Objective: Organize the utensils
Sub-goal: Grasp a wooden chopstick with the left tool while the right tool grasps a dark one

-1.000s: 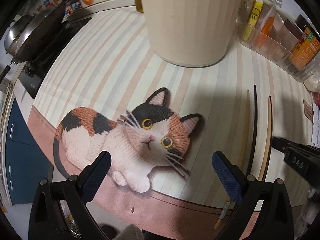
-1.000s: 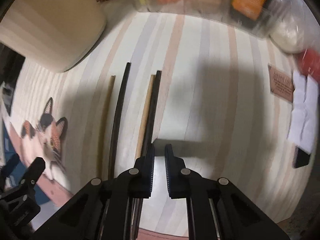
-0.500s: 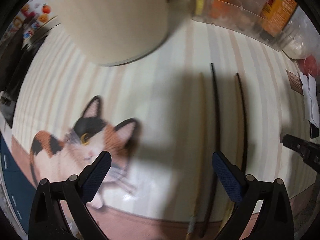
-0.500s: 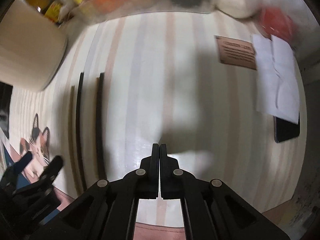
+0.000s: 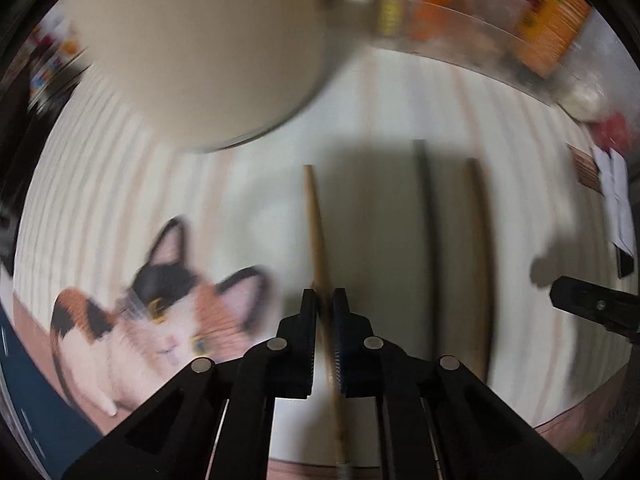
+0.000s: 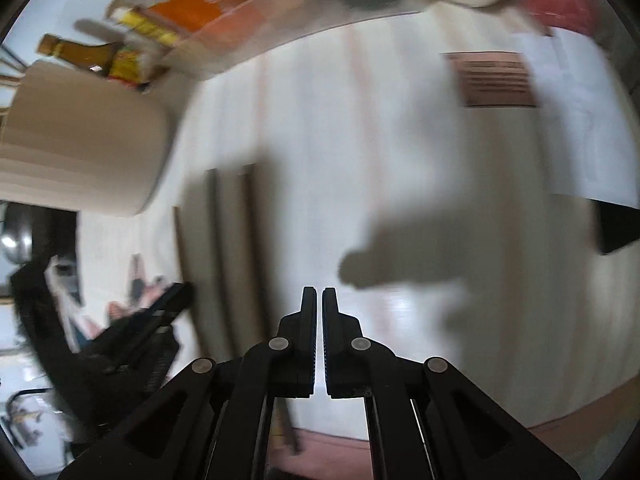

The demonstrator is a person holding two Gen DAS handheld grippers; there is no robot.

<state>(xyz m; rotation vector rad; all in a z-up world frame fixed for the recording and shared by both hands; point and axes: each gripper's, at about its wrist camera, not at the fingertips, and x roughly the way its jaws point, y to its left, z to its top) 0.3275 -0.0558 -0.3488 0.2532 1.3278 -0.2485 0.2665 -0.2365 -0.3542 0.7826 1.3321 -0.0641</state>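
Observation:
In the left wrist view my left gripper [image 5: 324, 300] is shut on a light wooden chopstick [image 5: 314, 216] that runs forward from between its fingers. A black chopstick [image 5: 428, 240] and a brown chopstick [image 5: 478, 256] lie parallel on the striped mat to its right. A tall cream utensil holder [image 5: 200, 48] stands at the back left. My right gripper [image 6: 319, 300] is shut and empty over bare mat; it also shows at the right edge of the left wrist view [image 5: 592, 308]. The chopsticks [image 6: 228, 240] lie to its left, blurred.
A cat picture [image 5: 160, 312] marks the mat [image 5: 400, 100] at the front left. A clear bin of packets [image 5: 480, 20] lines the back. Folded white paper [image 6: 580, 120], a brown label [image 6: 494, 80] and a dark phone [image 6: 616, 228] lie right. A sauce bottle [image 6: 80, 52] stands behind the holder.
My left gripper has moved right and closed on the light wooden chopstick. My right gripper has closed fully and swung right, away from the chopsticks.

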